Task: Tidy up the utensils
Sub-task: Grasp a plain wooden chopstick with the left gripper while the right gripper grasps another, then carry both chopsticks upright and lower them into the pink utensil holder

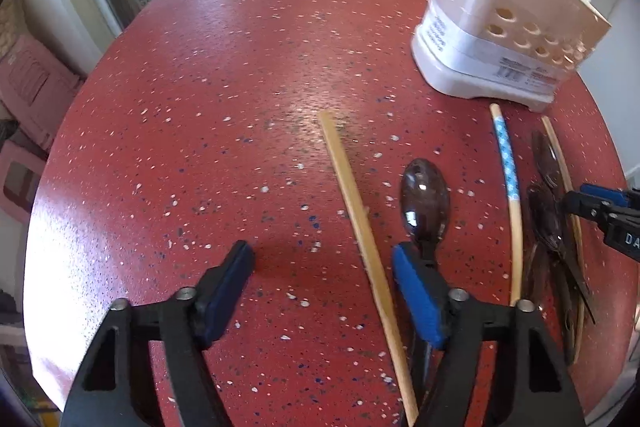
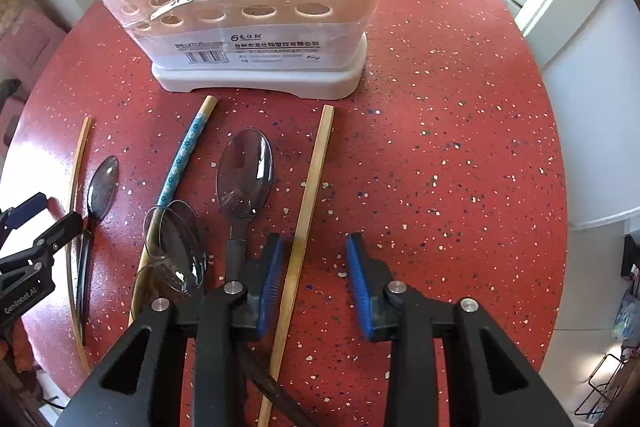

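Chopsticks [image 2: 308, 195] and dark spoons [image 2: 245, 171] lie on the red table [image 2: 440, 147] in front of the holder [image 2: 256, 11]. The right claw [image 2: 314, 279] is wide open over one chopstick, holding nothing. The left claw [image 1: 322, 291] is open and empty too.

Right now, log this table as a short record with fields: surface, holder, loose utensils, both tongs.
surface: red speckled table
holder: beige and white utensil holder, upright at the far side, holes in its front wall
chopsticks: plain chopstick between the fingers of the right tongs; blue-patterned chopstick left of it
spoons: several dark translucent spoons, largest lying beside the plain chopstick
left tongs: open, above the table, holding nothing
right tongs: open, holding nothing
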Demonstrator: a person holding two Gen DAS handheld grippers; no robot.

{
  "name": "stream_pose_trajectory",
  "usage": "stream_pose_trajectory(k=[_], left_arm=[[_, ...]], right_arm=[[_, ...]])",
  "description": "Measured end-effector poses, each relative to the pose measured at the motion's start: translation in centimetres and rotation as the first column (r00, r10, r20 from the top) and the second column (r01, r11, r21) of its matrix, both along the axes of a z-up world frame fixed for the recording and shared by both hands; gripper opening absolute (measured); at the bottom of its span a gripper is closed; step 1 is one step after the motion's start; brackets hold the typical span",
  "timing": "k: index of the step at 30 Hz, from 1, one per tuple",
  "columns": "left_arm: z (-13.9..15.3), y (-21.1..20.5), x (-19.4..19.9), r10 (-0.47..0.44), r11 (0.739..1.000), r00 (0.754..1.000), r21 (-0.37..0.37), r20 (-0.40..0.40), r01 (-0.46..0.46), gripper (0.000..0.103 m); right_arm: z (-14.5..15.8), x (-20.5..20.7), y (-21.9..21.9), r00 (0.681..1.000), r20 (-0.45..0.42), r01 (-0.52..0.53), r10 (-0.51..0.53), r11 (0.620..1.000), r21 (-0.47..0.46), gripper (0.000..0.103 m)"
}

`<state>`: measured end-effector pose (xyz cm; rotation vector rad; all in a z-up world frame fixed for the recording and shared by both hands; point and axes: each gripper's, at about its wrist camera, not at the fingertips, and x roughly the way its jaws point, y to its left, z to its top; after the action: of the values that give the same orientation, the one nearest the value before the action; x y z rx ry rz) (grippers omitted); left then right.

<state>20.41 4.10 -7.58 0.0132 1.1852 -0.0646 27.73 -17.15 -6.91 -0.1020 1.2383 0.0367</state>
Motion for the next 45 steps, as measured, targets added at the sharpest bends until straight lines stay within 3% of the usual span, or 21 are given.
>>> stream_pose_trajectory(k=[3, 6, 7, 9, 12, 18, 24, 36, 45], left_arm=[[0.4, -0.7, 0.4, -0.028, 1.0, 0.999, 0.008, -0.017, 0.028, 0.084], [0.6, -0.7, 0.6, -0.033, 0.999, 0.999, 0.003, -0.034, 0.033, 0.077], [0.8, -0.8, 0.6, -0.037, 0.999, 0.999, 0.003, -0.032, 0.037, 0.072], [1.2, -1.7, 0.3, -0.048, 0.999, 0.998, 0.004, -0.03, 0.048, 0.048], [1.5, -1.9, -0.1, -0.048, 0.999, 0.999, -0.008, -0.018, 0.048, 0.035], [2.1, -0.7, -2.8, -0.01, 0.998, 0.997, -0.065, 0.08, 0.015, 0.035], [4.7, -0.7, -5.2, 0.018, 0.995, 0.977, -0.097, 0.211, 0.002, 0.035], [11.3, 1.1, -6.7, 0.063, 0.979, 0.916, -0.205, 0.397, 0.022, 0.035], [16.2, -0.4, -4.5, 0.076, 0.957, 0.863, -0.279, 0.5, 0.077, 0.035]], right_arm=[[0.0, -0.2, 0.3, 1.0, -0.007, -0.013, 0.013, 1.0, 0.014, 0.01], [0.0, -0.6, 0.1, 1.0, 0.002, -0.009, 0.009, 0.999, 0.036, 0.008], [-0.1, -0.8, -0.1, 1.0, 0.01, -0.006, 0.005, 0.999, 0.049, 0.007], [0.0, -1.3, -0.6, 1.0, 0.018, 0.002, -0.004, 0.997, 0.076, 0.006], [0.0, -1.8, -1.4, 1.0, 0.026, 0.009, -0.012, 0.992, 0.125, 0.006], [1.3, -3.8, -2.1, 0.994, 0.109, -0.011, -0.008, 0.984, 0.175, 0.006], [3.9, -6.6, -2.6, 0.974, 0.226, -0.061, 0.015, 0.978, 0.2, 0.006], [10.0, -10.2, -2.9, 0.897, 0.443, -0.14, 0.02, 0.961, 0.24, 0.006], [14.8, -8.5, -3.1, 0.844, 0.537, -0.168, 0.003, 0.951, 0.26, 0.006]])
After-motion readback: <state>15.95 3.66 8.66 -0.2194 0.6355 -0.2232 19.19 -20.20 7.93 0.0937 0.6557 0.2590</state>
